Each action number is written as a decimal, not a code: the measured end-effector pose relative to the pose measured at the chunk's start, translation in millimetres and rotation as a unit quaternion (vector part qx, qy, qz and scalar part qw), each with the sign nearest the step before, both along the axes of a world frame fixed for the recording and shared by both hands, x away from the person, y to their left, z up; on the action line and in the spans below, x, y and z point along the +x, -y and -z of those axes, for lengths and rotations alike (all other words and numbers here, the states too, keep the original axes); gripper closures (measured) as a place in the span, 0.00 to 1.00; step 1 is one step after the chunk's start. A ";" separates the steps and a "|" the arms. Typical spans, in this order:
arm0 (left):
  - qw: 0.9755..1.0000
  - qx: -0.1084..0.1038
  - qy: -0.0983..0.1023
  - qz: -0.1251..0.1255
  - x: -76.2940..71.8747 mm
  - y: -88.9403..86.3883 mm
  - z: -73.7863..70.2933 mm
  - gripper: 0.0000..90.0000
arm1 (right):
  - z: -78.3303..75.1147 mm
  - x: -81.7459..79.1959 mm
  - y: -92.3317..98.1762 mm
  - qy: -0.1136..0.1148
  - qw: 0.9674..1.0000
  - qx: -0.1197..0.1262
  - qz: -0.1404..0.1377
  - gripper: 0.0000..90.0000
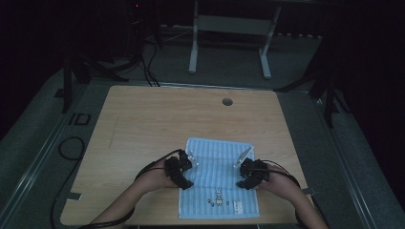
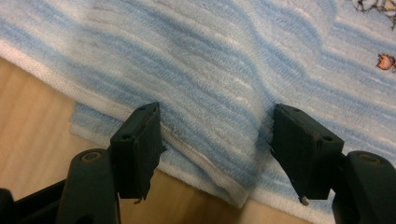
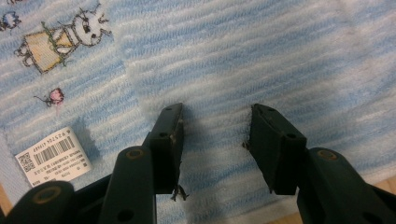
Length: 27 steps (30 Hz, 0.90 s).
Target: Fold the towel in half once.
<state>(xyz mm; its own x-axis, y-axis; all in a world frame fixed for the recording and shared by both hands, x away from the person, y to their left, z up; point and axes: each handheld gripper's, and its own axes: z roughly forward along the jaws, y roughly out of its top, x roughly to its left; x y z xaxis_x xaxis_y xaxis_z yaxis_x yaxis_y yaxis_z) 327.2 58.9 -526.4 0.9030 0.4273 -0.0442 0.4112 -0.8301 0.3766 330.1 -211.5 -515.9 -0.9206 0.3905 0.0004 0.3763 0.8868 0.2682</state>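
A light blue striped towel (image 1: 219,164) lies folded on the wooden table (image 1: 143,124), near its front edge. My left gripper (image 1: 184,172) is at the towel's left edge, the right gripper (image 1: 249,174) at its right edge. In the left gripper view the gripper (image 2: 215,114) stands open, and the layered edge of the towel (image 2: 210,70) lies between the jaws without being pinched. The right gripper (image 3: 215,112) also stands open, low over the flat towel (image 3: 280,56), with nothing clamped.
An embroidered rabbit (image 3: 60,39) and a white barcode label (image 3: 53,156) sit near the towel's front edge. A round cable hole (image 1: 227,101) is at the table's far side. A metal desk frame (image 1: 229,28) stands behind, and cables (image 1: 71,148) lie on the floor at left.
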 end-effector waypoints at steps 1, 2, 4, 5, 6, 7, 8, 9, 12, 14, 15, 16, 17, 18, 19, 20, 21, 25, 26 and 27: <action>1.000 0.002 0.000 0.001 2.3 2.1 -0.2 0.38 | 0.0 1.2 1.2 0.000 1.000 0.000 0.002 0.60; 1.000 0.004 0.000 0.003 4.4 4.4 -0.5 0.38 | 0.1 3.3 3.1 0.000 1.000 0.000 0.005 0.60; 1.000 0.006 0.003 0.005 8.0 9.4 -0.4 0.38 | 0.2 8.2 7.0 0.001 1.000 -0.001 0.009 0.59; 1.000 0.007 0.002 0.006 10.6 12.0 -0.6 0.38 | -0.2 10.8 8.8 0.000 1.000 -0.004 0.013 0.59; 1.000 0.005 0.002 0.006 12.0 13.7 -0.5 0.38 | -0.5 14.0 10.8 0.003 1.000 -0.009 0.016 0.59; 1.000 0.005 0.002 0.006 13.6 15.9 -0.5 0.38 | -0.6 15.9 12.0 0.002 1.000 -0.011 0.018 0.58; 1.000 0.008 0.003 0.009 15.5 18.5 -0.7 0.38 | -0.8 18.2 13.7 0.000 1.000 -0.013 0.021 0.58; 1.000 0.009 0.002 0.010 16.3 20.1 -0.8 0.38 | -1.1 20.3 15.6 -0.002 1.000 -0.015 0.023 0.58; 1.000 0.011 0.003 0.013 19.3 25.0 -1.0 0.38 | -1.3 22.9 20.7 -0.012 0.999 -0.013 0.032 0.58; 1.000 0.011 0.003 0.016 20.6 27.5 -0.9 0.38 | -1.2 23.3 23.8 -0.014 0.999 -0.011 0.036 0.58; 1.000 0.013 0.004 0.018 20.9 28.6 -1.1 0.38 | -1.2 22.8 25.2 -0.014 0.999 -0.010 0.037 0.58; 1.000 0.010 0.005 0.017 20.9 29.6 -0.8 0.38 | -1.0 21.9 26.3 -0.016 0.999 -0.009 0.041 0.58; 1.000 0.013 0.003 0.017 21.4 30.4 -1.2 0.38 | -1.0 21.6 27.4 -0.015 0.999 -0.008 0.040 0.58; 1.000 0.013 0.002 0.015 21.5 30.9 -1.5 0.38 | -1.4 21.1 28.5 -0.018 0.999 -0.006 0.041 0.58; 1.000 0.015 -0.001 0.015 21.9 31.0 -2.6 0.38 | -1.9 21.0 29.3 -0.018 0.999 -0.003 0.041 0.57; 1.000 0.016 -0.002 0.017 22.0 30.7 -5.2 0.38 | -3.2 21.1 30.4 -0.021 0.999 0.003 0.040 0.57; 1.000 0.011 0.001 0.016 22.6 29.3 -9.6 0.38 | -5.3 21.3 32.0 -0.023 0.999 0.007 0.039 0.57; 1.000 0.014 0.016 0.005 28.3 24.8 -22.4 0.38 | -17.8 25.1 39.1 -0.005 0.999 0.019 0.049 0.57; 0.999 0.015 0.027 -0.014 42.9 18.8 -37.3 0.38 | -31.1 34.3 45.3 0.014 0.998 0.011 0.062 0.58; 0.999 0.011 0.027 -0.023 48.7 17.1 -41.7 0.38 | -35.8 39.0 47.5 0.018 0.998 0.008 0.067 0.59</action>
<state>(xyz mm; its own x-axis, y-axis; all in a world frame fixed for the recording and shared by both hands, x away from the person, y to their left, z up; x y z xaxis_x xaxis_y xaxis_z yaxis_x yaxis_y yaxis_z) 375.9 41.8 -484.8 0.8829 0.4693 0.0152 0.4289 -0.8192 0.3808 369.1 -259.0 -480.1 -0.8600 0.5097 -0.0249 0.4802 0.8248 0.2984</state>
